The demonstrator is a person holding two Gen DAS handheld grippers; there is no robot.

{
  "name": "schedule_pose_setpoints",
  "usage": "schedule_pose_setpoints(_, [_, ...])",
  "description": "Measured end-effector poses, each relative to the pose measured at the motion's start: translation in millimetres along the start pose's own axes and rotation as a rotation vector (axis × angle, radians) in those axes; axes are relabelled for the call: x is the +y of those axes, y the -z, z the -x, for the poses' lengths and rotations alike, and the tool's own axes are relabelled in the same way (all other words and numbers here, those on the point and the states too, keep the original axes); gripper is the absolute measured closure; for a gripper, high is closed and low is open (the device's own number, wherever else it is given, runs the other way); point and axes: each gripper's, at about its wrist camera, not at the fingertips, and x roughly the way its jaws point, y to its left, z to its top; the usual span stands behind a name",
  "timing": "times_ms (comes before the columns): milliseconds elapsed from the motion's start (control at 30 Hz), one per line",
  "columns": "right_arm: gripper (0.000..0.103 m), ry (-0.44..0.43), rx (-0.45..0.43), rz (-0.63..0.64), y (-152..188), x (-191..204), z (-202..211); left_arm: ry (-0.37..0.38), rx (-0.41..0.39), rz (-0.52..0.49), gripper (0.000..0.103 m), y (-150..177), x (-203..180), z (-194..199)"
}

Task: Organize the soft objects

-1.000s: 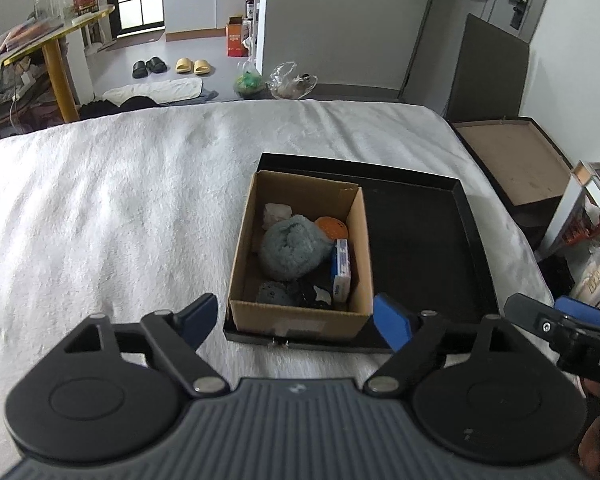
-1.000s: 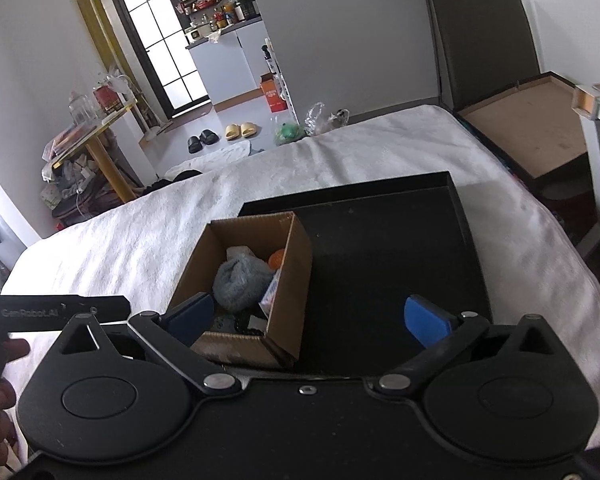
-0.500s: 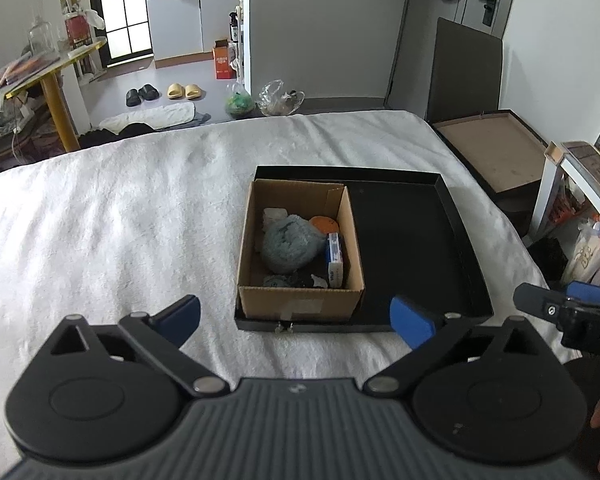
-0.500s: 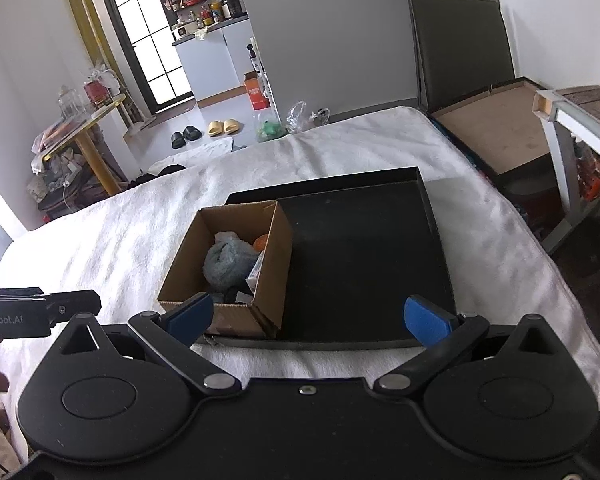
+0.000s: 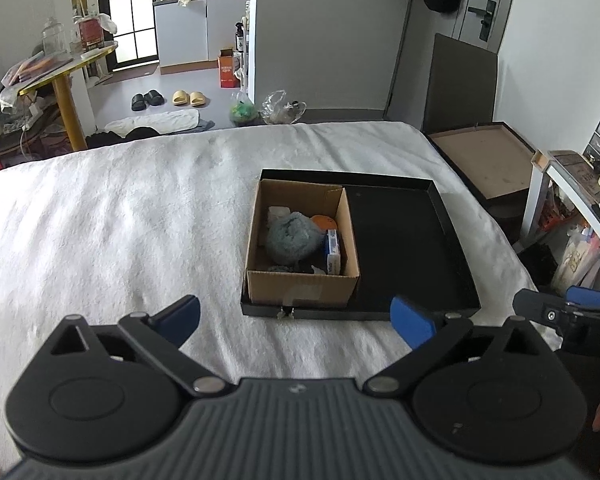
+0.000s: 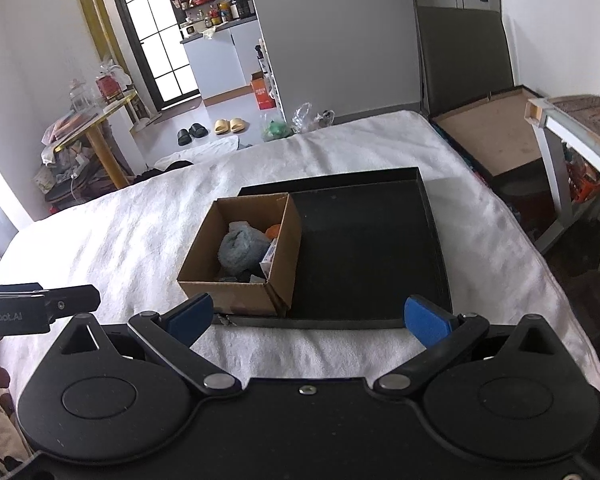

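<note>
A brown cardboard box (image 5: 300, 286) (image 6: 236, 298) stands in the left part of a shallow black tray (image 5: 412, 240) (image 6: 364, 248) on a white bedcover. Inside the box lie a grey-blue fuzzy bundle (image 5: 294, 238) (image 6: 242, 248), an orange item (image 5: 325, 221), a small blue-and-white pack (image 5: 333, 256) and some smaller soft pieces. My left gripper (image 5: 296, 318) hangs open in front of the tray, nothing between its blue pads. My right gripper (image 6: 306, 316) is open too, just short of the tray's near edge, also empty.
The white bedcover (image 5: 120, 232) spreads wide to the left of the tray. A dark-framed board (image 5: 484, 156) lies off the bed's right side, beside a white shelf unit (image 5: 572, 208). Beyond the bed are slippers, bags and a yellow-legged table (image 5: 60, 80) on the floor.
Both grippers have pulled back and up from the box, which now looks smaller and farther. The left gripper's jaws have spread wider. The box contents are unchanged.
</note>
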Motion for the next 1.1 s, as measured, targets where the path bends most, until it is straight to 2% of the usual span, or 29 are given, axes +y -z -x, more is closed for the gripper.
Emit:
schedule_pose_setpoints(400, [0.0,0.044,-0.022,-0.007,3.3,1.9,23.2,0.025,-0.039,-0.007,0.002,2.1,0.1,23.7])
schedule_pose_setpoints(1100, [0.0,0.042,-0.034,0.017,3.1,18.7,33.9,0.034,-0.045,-0.012,0.002,6.7,5.2,30.3])
